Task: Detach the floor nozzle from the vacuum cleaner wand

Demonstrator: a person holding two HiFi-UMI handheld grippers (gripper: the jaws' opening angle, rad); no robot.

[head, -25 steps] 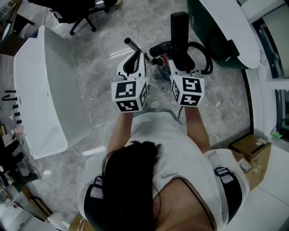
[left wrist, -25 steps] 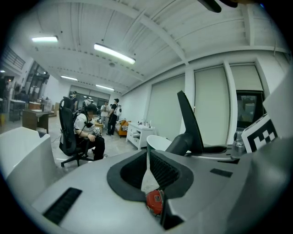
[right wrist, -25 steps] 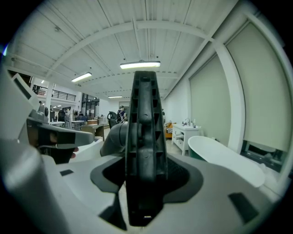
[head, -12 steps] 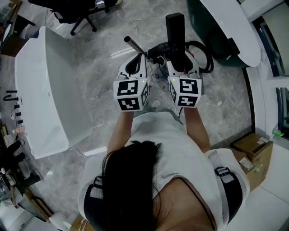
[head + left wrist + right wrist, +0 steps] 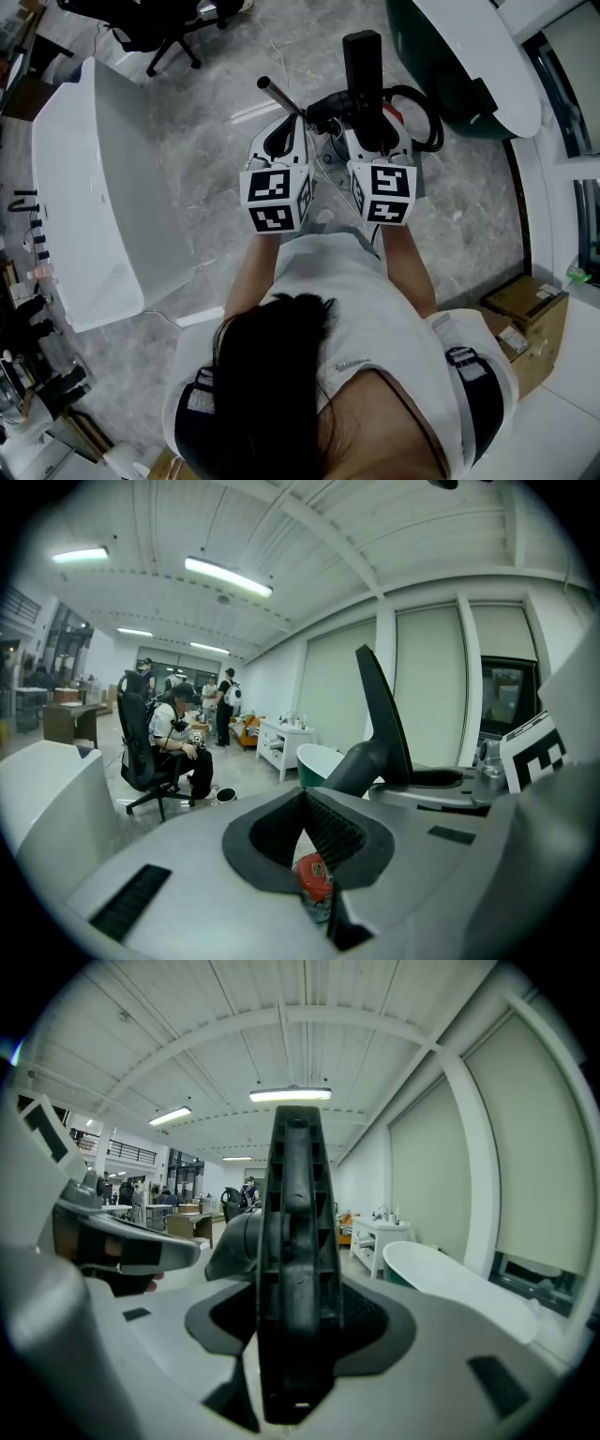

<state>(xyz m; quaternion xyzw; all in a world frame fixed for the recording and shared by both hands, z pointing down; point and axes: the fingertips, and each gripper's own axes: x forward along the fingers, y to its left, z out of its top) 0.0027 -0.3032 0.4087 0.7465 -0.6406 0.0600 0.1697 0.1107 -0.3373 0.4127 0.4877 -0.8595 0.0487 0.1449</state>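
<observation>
I had the right gripper [image 5: 296,1314] clamped on the black floor nozzle [image 5: 295,1204], its jaws set fairly wide because the ribbed body filled the gap between the pads. The nozzle stood upright in that grip, well up off the floor [image 5: 206,141], which I judged gave me a firm hold to pull against. Its curved neck [image 5: 230,1241] swept off toward my left. The left gripper [image 5: 305,794] was fully closed, tips touching. Its own view showed nothing pinched between the pads, only a small red part [image 5: 314,878] in the slot behind the closed tips. From the head view the metal wand [image 5: 277,96] ran slantwise from the left gripper's nose, its free end pointing away from me. I couldn't tell whether the closed tips were pressing on it or on a catch. Both grippers sat side by side, close together, just in front of the vacuum cleaner's hose [image 5: 424,111]. My reading was that the left was bracing or pushing while the right held the nozzle ready to draw off. The joint was hidden under the grippers, so I couldn't say whether it had parted.
</observation>
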